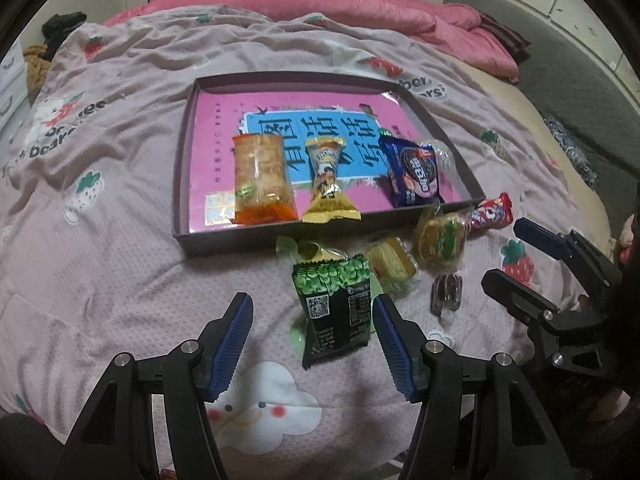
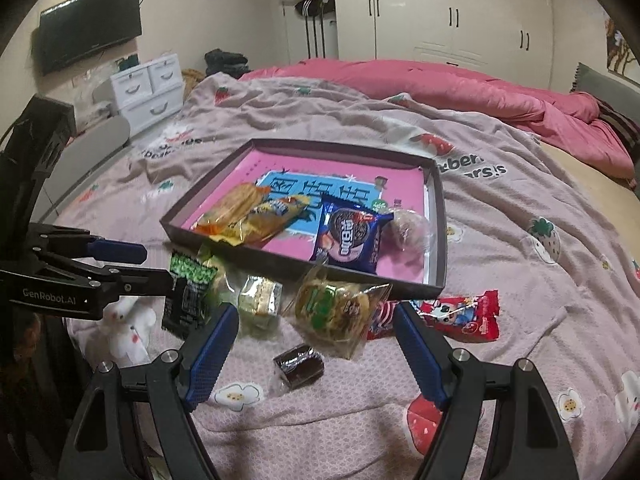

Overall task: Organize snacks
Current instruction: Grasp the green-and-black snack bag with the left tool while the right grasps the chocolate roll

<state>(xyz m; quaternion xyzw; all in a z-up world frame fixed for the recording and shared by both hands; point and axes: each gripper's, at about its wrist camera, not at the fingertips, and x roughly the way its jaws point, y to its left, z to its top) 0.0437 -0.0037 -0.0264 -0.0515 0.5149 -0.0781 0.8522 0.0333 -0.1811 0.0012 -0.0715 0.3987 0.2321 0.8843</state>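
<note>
A dark shallow tray (image 1: pixel 182 184) with a pink lining lies on the bed. It holds an orange packet (image 1: pixel 260 178), a yellow packet (image 1: pixel 328 184) and a blue biscuit packet (image 1: pixel 412 172). In front of it lie a green-black packet (image 1: pixel 332 312), a small yellow cake (image 1: pixel 390 264), a clear cookie packet (image 2: pixel 336 312), a red packet (image 2: pixel 460 314) and a brown sweet (image 2: pixel 298 364). My left gripper (image 1: pixel 312 299) hangs open over the green-black packet, its pads apart from it. My right gripper (image 2: pixel 316 311) stands open around the cookie packet without pressing on it.
A rumpled pink duvet (image 1: pixel 360 8) runs along the far side of the bed. White drawers (image 2: pixel 148 88) stand beyond the bed's left edge. A white plush toy (image 2: pixel 128 328) lies under the left gripper (image 2: pixel 156 266) in the right wrist view.
</note>
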